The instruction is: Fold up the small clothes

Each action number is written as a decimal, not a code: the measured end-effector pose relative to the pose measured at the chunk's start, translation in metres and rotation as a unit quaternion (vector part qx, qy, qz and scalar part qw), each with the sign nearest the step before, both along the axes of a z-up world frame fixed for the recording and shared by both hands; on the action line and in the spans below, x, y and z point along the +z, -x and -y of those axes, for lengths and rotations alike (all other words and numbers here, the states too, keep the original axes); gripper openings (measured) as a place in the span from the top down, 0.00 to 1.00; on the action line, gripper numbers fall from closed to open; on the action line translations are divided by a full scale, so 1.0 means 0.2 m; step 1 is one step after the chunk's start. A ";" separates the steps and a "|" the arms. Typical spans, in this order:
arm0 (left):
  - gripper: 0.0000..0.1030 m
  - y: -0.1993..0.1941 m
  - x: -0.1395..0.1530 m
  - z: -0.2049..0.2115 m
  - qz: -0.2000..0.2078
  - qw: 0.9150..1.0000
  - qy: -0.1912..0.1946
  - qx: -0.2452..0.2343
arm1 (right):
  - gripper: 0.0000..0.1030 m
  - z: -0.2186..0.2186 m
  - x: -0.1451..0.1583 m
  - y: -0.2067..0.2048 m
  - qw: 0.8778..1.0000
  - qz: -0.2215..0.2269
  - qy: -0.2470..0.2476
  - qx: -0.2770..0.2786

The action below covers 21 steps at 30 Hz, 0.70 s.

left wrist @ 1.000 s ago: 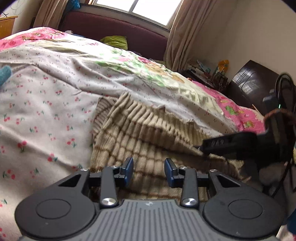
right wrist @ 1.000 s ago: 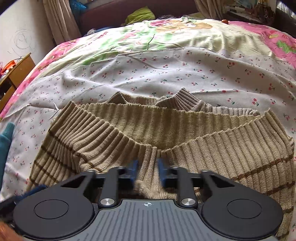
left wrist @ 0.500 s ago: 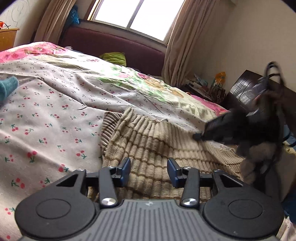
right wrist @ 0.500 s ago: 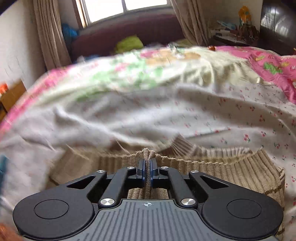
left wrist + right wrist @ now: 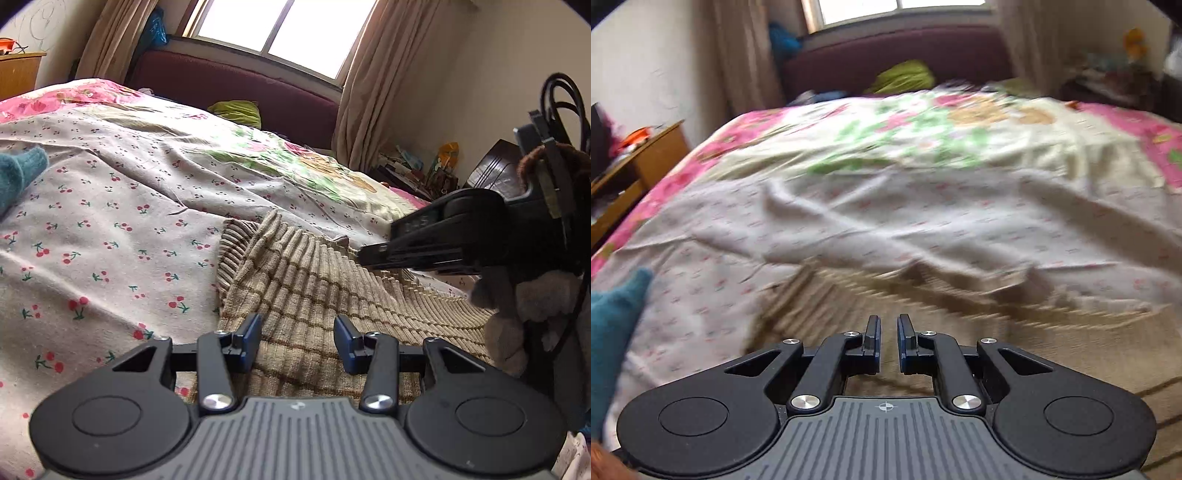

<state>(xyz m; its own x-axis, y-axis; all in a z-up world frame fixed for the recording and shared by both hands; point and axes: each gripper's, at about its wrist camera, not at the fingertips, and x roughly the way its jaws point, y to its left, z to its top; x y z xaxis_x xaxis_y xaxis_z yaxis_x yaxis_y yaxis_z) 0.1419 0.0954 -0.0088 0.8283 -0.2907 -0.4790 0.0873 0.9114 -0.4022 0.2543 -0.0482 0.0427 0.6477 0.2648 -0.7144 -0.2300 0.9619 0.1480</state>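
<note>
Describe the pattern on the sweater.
Beige ribbed knit sweater with thin brown horizontal stripes; clearest in the left wrist view.

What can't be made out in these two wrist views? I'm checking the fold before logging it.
- Sweater, left wrist view: the near edge is hidden under the left gripper body, the right side behind the right gripper.
- Right wrist view: motion blur smears the sweater; fold lines are unreadable.
- Right gripper: jaws opening, nothing visibly between them.
- Teal garment: cut off by the frame edge.
</note>
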 end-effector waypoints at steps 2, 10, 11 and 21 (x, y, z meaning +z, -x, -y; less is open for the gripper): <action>0.48 0.00 0.00 -0.01 -0.002 1.000 0.005 0.003 | 0.88 -0.09 -0.04 -0.03 1.000 -0.004 0.012 0.020; 0.48 -0.02 -0.04 -0.03 -0.016 1.000 0.006 0.005 | 0.88 -0.33 -0.22 -0.22 0.996 -0.053 0.021 0.065; 0.48 -0.02 -0.04 -0.03 -0.016 1.000 0.007 0.005 | 0.88 -0.33 -0.23 -0.22 0.997 -0.051 0.020 0.062; 0.46 -0.02 -0.05 -0.02 -0.013 1.000 -0.003 0.005 | 0.88 0.14 0.00 0.04 0.999 -0.016 -0.045 -0.003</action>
<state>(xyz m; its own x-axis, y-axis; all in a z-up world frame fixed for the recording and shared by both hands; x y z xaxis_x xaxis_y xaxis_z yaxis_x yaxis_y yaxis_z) 0.1464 0.0988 -0.0197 0.8187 -0.2793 -0.5017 0.0675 0.9145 -0.3989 0.2464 -0.0755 0.0433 0.6268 0.3252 -0.7081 -0.2182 0.9456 0.2411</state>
